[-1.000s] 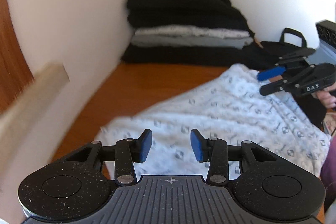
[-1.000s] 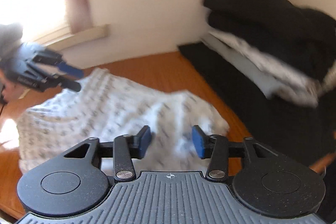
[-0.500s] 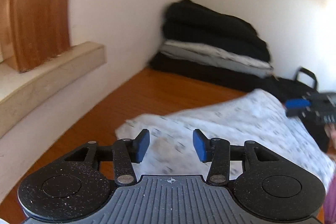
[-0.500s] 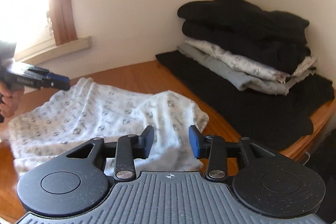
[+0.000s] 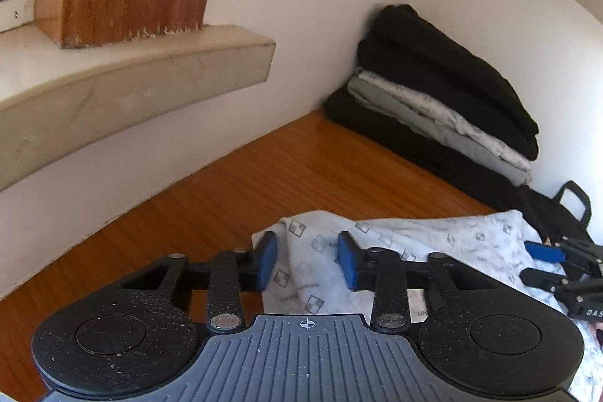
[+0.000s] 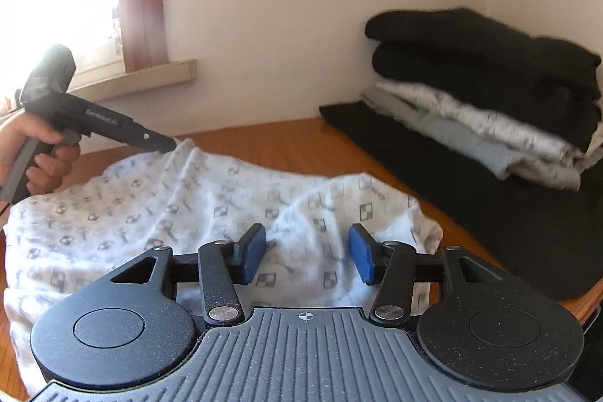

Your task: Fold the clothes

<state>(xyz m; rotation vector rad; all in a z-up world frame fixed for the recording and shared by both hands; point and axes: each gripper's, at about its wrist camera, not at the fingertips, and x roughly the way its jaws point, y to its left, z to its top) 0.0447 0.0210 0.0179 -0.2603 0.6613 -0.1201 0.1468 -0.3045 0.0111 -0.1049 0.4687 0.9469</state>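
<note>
Left wrist view: the left gripper (image 5: 307,266) fills the lower middle of the frame, its blue pads spread apart and grasping nothing; a corner of the white patterned garment (image 5: 414,251) lies just beyond and between them, spread over the wooden table (image 5: 264,183) toward the right edge; at the far right edge the right gripper (image 5: 542,264) shows from the side, its blue-tipped fingers parted over the cloth; in the upper right, in the corner of the white walls, sits a stack of folded clothes (image 5: 444,100), black on top, grey and white in the middle, black at the bottom; a black bag (image 5: 565,210) lies just right of the stack; a pale window ledge (image 5: 132,78) crosses the upper left.

Right wrist view: the right gripper (image 6: 307,253) sits in the lower middle, released, pads wide apart above the rumpled garment (image 6: 188,198), which covers the centre and left of the table (image 6: 282,142); at the left edge a hand (image 6: 37,153) holds the left gripper (image 6: 166,142), its tip at the garment's far edge; the fingers are hidden from this side, so its state cannot be told here; the folded stack (image 6: 490,93) stands at the right against the wall.
</note>
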